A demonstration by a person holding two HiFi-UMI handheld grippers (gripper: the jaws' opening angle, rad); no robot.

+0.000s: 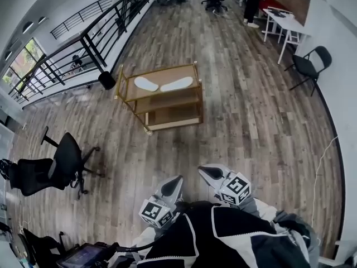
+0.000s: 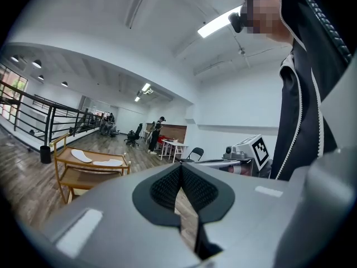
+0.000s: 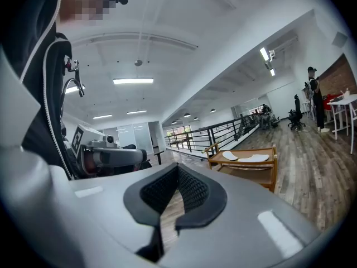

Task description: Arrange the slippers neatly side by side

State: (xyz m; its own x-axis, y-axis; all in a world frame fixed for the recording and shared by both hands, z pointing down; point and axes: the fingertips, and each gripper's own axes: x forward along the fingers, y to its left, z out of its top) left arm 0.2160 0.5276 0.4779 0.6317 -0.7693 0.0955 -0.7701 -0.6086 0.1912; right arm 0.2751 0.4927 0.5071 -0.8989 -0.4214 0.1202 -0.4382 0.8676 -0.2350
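Two white slippers lie on the top shelf of a wooden trolley [image 1: 196,88]: the left slipper [image 1: 146,84] and the right slipper [image 1: 177,84], toes angled toward each other. Both also show far off in the left gripper view, slippers [image 2: 95,159], and in the right gripper view, slippers [image 3: 245,157]. My left gripper [image 1: 176,182] and right gripper [image 1: 207,172] hang close to my body, well short of the trolley, both shut with nothing between the pads. The jaws meet in each gripper view: left gripper [image 2: 181,175], right gripper [image 3: 177,176].
A black office chair [image 1: 56,166] stands to the left on the wood floor. A black railing [image 1: 83,41] runs along the far left. A white table [image 1: 284,24] and black chair [image 1: 309,66] sit at the far right, with a person [image 1: 252,1] standing beyond.
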